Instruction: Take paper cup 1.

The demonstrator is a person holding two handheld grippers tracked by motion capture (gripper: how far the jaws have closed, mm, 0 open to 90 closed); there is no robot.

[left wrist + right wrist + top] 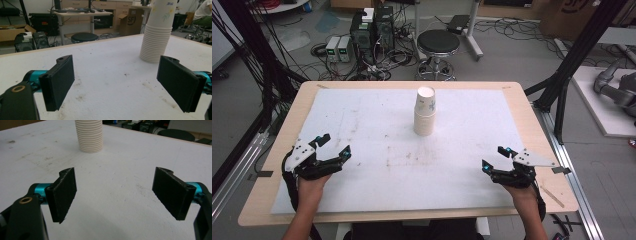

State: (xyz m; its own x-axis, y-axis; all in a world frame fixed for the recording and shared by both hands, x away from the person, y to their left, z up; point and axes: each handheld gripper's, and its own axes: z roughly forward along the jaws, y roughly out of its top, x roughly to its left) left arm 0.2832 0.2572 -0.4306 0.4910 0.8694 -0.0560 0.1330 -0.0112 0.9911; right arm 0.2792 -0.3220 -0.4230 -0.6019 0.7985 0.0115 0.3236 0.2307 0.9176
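Room: lab floor behind the table (pixel 512 90), strewn with cables; a black stool (pixel 438 42) stands past the far edge, with grey boxes of equipment (pixel 372 30) to its left and a dark frame post (pixel 584 47) at the right.
Surface: wooden table covered by a white mat (pixel 377 150), which bears brownish smudges near its middle.
Cups: a stack of paper cups (pixel 425 112) stands upright on the mat, on the far half, roughly midway between the table's sides; the top cup carries a small printed pattern, and the stacked rims below it form a ribbed column in both gripper views.
Left gripper: left gripper (pixel 333 146) is at the near left of the mat, held in a hand (pixel 309 192) that comes up from the bottom edge; it points toward the table's middle.
Left jaws: wide apart, with bare mat between the pads (pixel 60 82); the cups (pixel 157 32) stand well beyond them, up and to the right in the left gripper view.
Right gripper: right gripper (pixel 494 157) is at the near right of the mat, held in the other hand (pixel 527 197), angled inward.
Right jaws: wide apart, with bare mat between the pads (pixel 63 195); the cups (pixel 90 136) stand far ahead, up and to the left in the right gripper view.
Spacing: both grippers are well apart from the cups and from each other.
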